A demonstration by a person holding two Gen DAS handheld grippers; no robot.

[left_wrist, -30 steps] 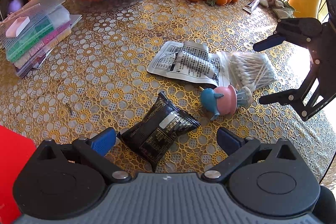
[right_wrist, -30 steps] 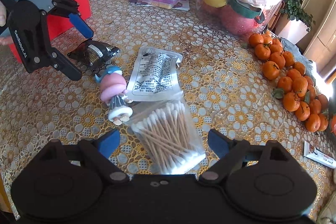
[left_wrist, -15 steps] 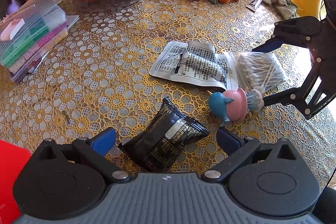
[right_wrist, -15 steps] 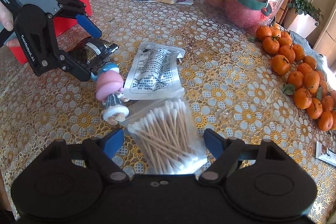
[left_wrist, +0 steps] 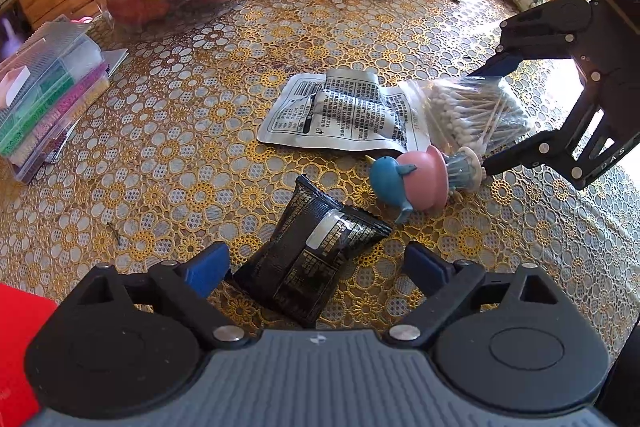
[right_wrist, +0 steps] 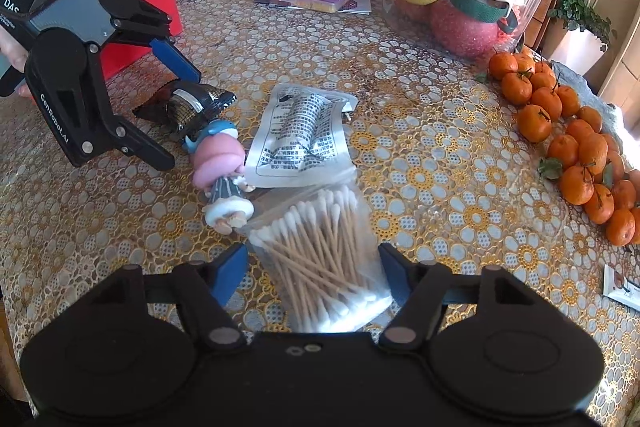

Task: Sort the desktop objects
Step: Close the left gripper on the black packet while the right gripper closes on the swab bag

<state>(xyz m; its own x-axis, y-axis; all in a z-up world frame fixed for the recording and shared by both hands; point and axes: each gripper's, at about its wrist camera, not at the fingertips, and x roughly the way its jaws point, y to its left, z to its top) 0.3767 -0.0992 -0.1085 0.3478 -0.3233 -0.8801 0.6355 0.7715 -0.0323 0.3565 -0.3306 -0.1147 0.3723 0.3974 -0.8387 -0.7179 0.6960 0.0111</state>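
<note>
We had both tongs spread for the pick-up step, left tongs (left_wrist: 316, 263) straddling the black packet (left_wrist: 310, 261) and right tongs (right_wrist: 314, 267) around the cotton-swab bag (right_wrist: 324, 259) on the table (left_wrist: 180, 131); next, we judged, each needed closing.

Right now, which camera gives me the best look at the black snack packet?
The left wrist view: the black snack packet lies whole and close, between the open jaws of the left gripper, label readable. The right wrist view shows it far off and small, partly hidden by the left gripper and the doll.
</note>
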